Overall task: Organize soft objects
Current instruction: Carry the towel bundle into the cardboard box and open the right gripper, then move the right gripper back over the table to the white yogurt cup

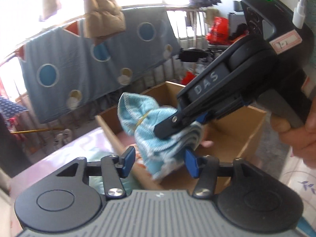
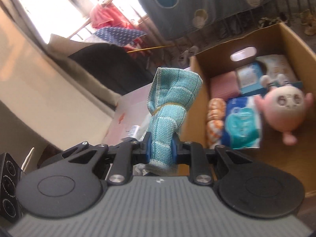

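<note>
A light-blue woven towel (image 1: 142, 110) (image 2: 169, 98), rolled and bound with a yellow rubber band, hangs in the air beside an open cardboard box (image 1: 246, 122) (image 2: 217, 59). My right gripper (image 2: 161, 148) is shut on the towel's lower end; in the left wrist view it reaches in from the upper right (image 1: 167, 126). My left gripper (image 1: 160, 163) stands open just below. The towel's loose end droops between its blue pads (image 1: 128, 162); the left pad is clear of the cloth.
The box holds a pink round plush (image 2: 284, 106), tissue packs (image 2: 243, 124), an orange-patterned cloth (image 2: 215, 116) and a pink cloth (image 2: 223, 86). A blue blanket with circles (image 1: 79, 63) hangs on a railing behind. A hand (image 1: 300, 130) grips the right gripper's handle.
</note>
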